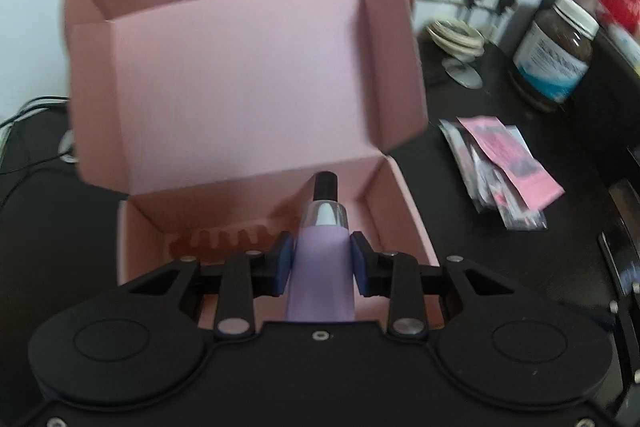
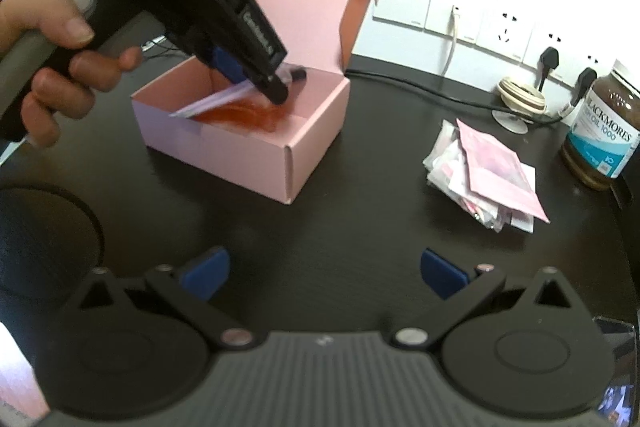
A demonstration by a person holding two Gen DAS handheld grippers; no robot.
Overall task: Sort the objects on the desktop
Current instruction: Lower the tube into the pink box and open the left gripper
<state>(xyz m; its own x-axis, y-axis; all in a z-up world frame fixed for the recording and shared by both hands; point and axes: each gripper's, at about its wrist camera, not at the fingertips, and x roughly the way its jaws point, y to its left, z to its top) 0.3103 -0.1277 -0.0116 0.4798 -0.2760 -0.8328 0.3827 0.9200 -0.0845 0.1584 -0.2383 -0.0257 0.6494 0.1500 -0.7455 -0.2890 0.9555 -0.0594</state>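
My left gripper (image 1: 320, 259) is shut on a lilac tube (image 1: 320, 267) with a silver collar and black cap, held inside the open pink cardboard box (image 1: 404, 211). An orange toothed item (image 1: 224, 239) lies on the box floor under the tube. In the right wrist view a hand holds the left gripper (image 2: 256, 75) reaching down into the pink box (image 2: 256, 155), the tube (image 2: 216, 101) slanting over the orange item (image 2: 248, 115). My right gripper (image 2: 324, 273) hovers open over the dark table, nothing between its blue pads.
A pile of pink and white sachets (image 2: 488, 175) lies right of the box. A brown supplement jar (image 2: 604, 131) stands at the far right, near a coiled cable (image 2: 520, 95) and wall sockets (image 2: 508, 31). A black round object (image 2: 44, 239) sits at the left edge.
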